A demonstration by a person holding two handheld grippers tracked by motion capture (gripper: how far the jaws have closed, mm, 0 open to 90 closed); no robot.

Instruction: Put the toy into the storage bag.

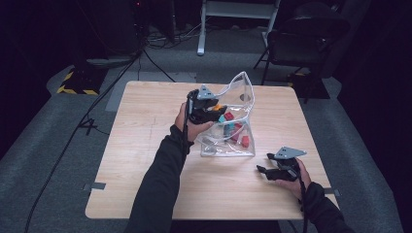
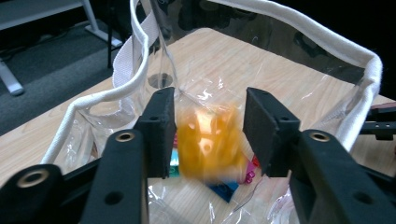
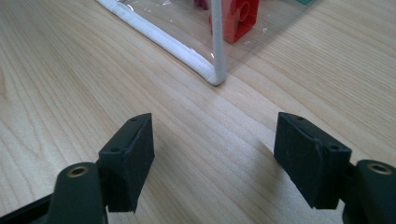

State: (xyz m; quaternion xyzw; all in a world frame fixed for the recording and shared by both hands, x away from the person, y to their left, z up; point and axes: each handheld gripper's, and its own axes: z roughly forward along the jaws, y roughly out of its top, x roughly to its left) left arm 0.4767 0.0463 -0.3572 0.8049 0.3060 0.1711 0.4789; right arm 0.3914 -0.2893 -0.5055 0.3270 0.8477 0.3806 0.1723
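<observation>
A clear plastic bag (image 1: 239, 86) with white trim stands open on the wooden table (image 1: 145, 145), holding several coloured bricks, among them a red one (image 1: 245, 141). My left gripper (image 1: 216, 108) reaches into the bag's mouth from the left. In the left gripper view an orange brick (image 2: 208, 144) sits blurred between its jaws (image 2: 210, 95), with a slight gap at the right pad (image 2: 261, 130); the pads do not press on it. My right gripper (image 1: 262, 171) rests low over the table by the bag's near right corner (image 3: 212, 74), open and empty (image 3: 215, 135). A red brick (image 3: 240, 18) lies just inside that corner.
Bare wood runs along the table's left and front. A black chair (image 1: 301, 39) and a white desk frame (image 1: 233, 19) stand behind the table. Cables (image 1: 87, 121) cross the grey floor at the left.
</observation>
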